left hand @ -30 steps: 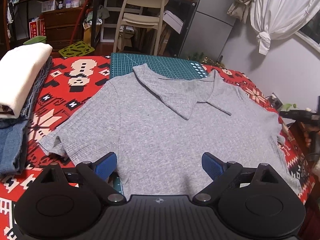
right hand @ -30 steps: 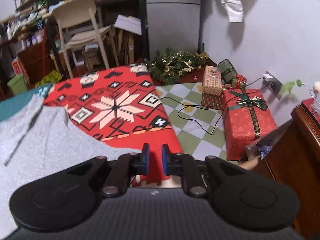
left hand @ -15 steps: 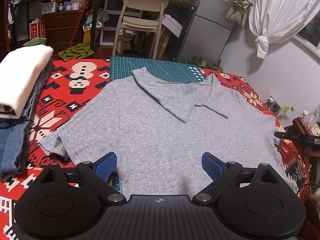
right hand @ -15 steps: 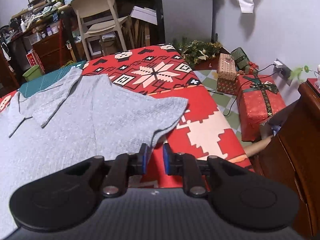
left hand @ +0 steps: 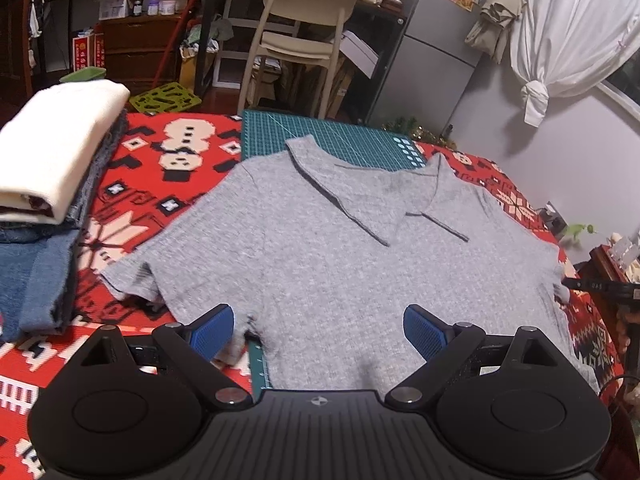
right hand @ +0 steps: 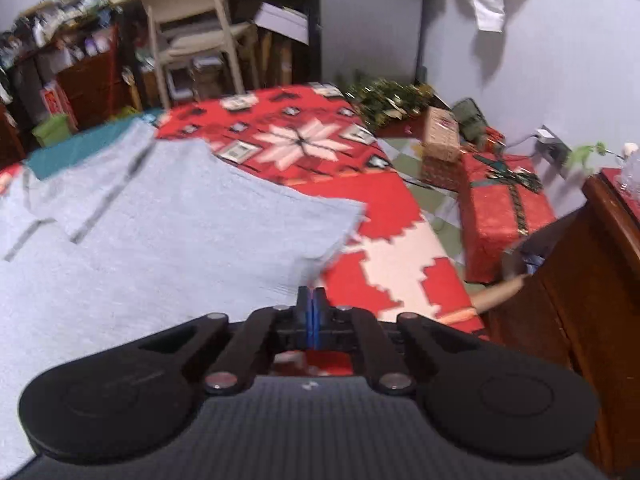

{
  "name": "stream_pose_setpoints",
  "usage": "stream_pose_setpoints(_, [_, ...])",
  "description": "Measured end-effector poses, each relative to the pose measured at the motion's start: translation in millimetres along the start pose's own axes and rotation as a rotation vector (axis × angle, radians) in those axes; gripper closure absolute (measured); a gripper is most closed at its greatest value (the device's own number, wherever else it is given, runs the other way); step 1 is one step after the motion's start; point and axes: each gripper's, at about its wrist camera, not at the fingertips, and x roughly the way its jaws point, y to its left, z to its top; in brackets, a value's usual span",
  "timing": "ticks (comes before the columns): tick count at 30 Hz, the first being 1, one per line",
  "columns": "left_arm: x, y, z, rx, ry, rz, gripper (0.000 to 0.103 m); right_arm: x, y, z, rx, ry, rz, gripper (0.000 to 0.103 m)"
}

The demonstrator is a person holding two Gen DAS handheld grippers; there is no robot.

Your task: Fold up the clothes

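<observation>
Here we had the grey polo shirt spread flat on the red patterned desk.
Folded clothes sat stacked at left; our left gripper held its jaws wide over the hem, while our right gripper had its jaws pressed together beside the shirt's sleeve, empty.

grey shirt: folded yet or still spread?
Spread. The grey shirt lies flat on the red blanket, both sleeves out, collar showing.
</observation>
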Motion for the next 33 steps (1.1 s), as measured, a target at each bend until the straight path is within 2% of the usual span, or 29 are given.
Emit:
stream_pose_setpoints(3, [-6, 5, 2, -0.008, -0.016, 0.01, 0.011, -5, -10, 2, 0.054, -0.015, 0.021, 0.102])
stream_pose_setpoints(5, [-9, 7, 3, -0.013, -0.023, 0.015, 0.011, -15, -10, 4, 0.06, -0.057, 0.036, 0.102])
stream_pose_setpoints(9, [-10, 8, 2, -0.015, -0.023, 0.016, 0.011, -20, 0, 9, 0.031, -0.096, 0.126, 0.101])
stream_pose_setpoints(14, [-14, 6, 1, 0.0, -0.031, 0.02, 0.011, 6, -3, 6, 0.081, -0.045, 0.116, 0.103])
stream_pose_setpoints(19, [-19, 16, 0, -0.016, -0.038, 0.05, 0.011, 0, -16, -3, 0.099, -0.048, 0.086, 0.101])
stream_pose_setpoints(24, [-19, 38, -1, -0.08, -0.059, 0.114, 0.028, -22, -18, -11, 0.089, -0.074, 0.114, 0.098])
stream_pose_setpoints(26, [-17, 50, 0, -0.127, -0.068, 0.135, 0.031, -30, -14, -13, 0.086, -0.078, 0.139, 0.097])
stream_pose_setpoints(29, [-11, 65, 7, -0.139, -0.062, 0.169, 0.034, -40, -5, -16, 0.077, -0.084, 0.174, 0.096])
stream_pose_setpoints(31, [-6, 74, 11, -0.148, -0.058, 0.191, 0.045, -42, 2, -15, 0.064, -0.086, 0.19, 0.096])
stream_pose_setpoints(33, [-1, 84, 16, -0.157, -0.055, 0.213, 0.062, -44, 8, -14, 0.051, -0.09, 0.205, 0.096])
